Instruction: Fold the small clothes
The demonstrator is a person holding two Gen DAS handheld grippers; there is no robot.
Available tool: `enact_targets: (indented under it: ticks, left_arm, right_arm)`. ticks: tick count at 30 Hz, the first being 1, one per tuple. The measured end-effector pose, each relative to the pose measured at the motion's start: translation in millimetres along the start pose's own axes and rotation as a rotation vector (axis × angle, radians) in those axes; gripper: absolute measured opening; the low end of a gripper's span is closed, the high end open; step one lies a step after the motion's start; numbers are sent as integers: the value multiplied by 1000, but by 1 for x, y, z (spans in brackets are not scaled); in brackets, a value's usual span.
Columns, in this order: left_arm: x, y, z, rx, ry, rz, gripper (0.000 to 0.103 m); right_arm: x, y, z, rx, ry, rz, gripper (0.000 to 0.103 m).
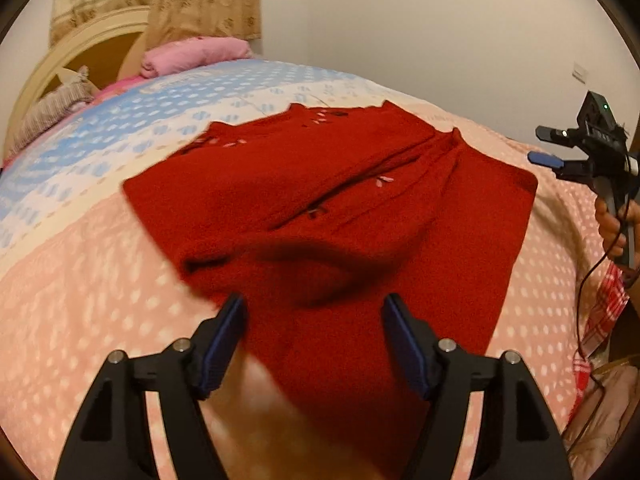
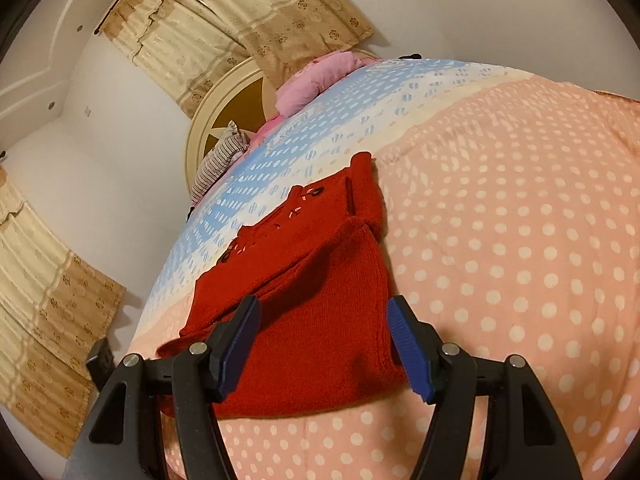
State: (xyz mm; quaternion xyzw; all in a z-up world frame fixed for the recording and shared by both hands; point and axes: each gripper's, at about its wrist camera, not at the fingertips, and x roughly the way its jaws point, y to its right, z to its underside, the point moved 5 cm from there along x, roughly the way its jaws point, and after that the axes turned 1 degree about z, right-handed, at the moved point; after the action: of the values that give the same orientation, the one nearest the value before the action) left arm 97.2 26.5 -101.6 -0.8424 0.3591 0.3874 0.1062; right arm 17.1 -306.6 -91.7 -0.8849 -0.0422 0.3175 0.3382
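Note:
A small red knit cardigan with dark buttons and pink stitching lies on the bed, its sleeves folded in over the body. My left gripper is open and empty, hovering just above the garment's near edge. My right gripper is open and empty, above the other end of the cardigan. The right gripper also shows in the left wrist view at the far right, held by a hand, off the garment's right edge.
The bed has a pink polka-dot cover with a blue-and-white patterned band beyond. A pink pillow, a striped cloth and a cream headboard are at the head. Red checked fabric lies at the right edge.

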Motion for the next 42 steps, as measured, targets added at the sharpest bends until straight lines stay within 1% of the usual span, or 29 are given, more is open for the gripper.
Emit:
enact_targets:
  ticks: [2, 4, 7, 8, 9, 11, 14, 17, 20, 21, 23, 24, 25, 26, 27, 28, 30, 33, 35, 38, 40, 42]
  left_arm:
    - [5, -2, -4, -50, 3, 41, 72]
    - [7, -8, -5, -118, 16, 67, 62]
    - [5, -18, -2, -222, 41, 105, 51]
    - [3, -22, -1, -255, 50, 120, 49]
    - [2, -25, 1, -288, 56, 133, 44]
    - [3, -30, 2, -339, 58, 147, 43]
    - [4, -29, 1, -352, 58, 125, 46]
    - [7, -28, -1, -360, 58, 109, 48]
    - [8, -30, -3, -379, 71, 94, 47]
    - [9, -31, -3, -385, 74, 92, 46]
    - [10, -32, -3, -392, 77, 84, 41]
    - [10, -33, -2, -398, 77, 73, 34]
    - [10, -36, -1, -410, 78, 64, 25]
    - [10, -38, 0, -421, 80, 64, 19]
    - [10, -40, 1, -432, 80, 65, 11]
    - [10, -41, 2, -439, 82, 66, 10]
    - [7, -38, 1, -426, 89, 48, 7]
    - [-1, -28, -4, -376, 107, 6, 6]
    - [-8, -24, -8, -362, 135, 9, 6]
    - [-16, -22, -16, -361, 155, 10, 6]
    - [-18, -21, -21, -348, 156, -11, 6]
    - [-16, -20, -23, -331, 142, -51, 6]
  right_arm:
    - [-2, -1, 1, -5, 1, 3, 66]
    - [-1, -1, 1, -18, -1, 11, 66]
    - [3, -3, 3, -73, -16, 60, 66]
    - [5, -4, 4, -93, -23, 75, 66]
    - [9, -5, 4, -116, -33, 92, 66]
    - [19, -7, 2, -171, -52, 126, 66]
    - [40, -14, -8, -281, -74, 196, 66]
    - [64, -24, -19, -389, -88, 240, 66]
    - [93, -25, -26, -454, -124, 278, 66]
    - [101, -24, -27, -467, -133, 298, 66]
    - [120, -21, -26, -497, -159, 323, 66]
    - [126, -19, -24, -505, -175, 335, 66]
    - [132, -16, -21, -511, -190, 357, 55]
    - [134, -15, -18, -518, -191, 358, 46]
    - [132, -17, -17, -519, -183, 348, 37]
    - [129, -18, -16, -524, -167, 351, 26]
    - [121, -20, -16, -536, -142, 369, 14]
    - [108, -25, -18, -509, -107, 362, 10]
    - [93, -29, -21, -492, -69, 349, 9]
    - [79, -39, -24, -489, -30, 337, 8]
    - [70, -48, -26, -495, -4, 327, 8]
    - [64, -55, -28, -510, 16, 326, 8]
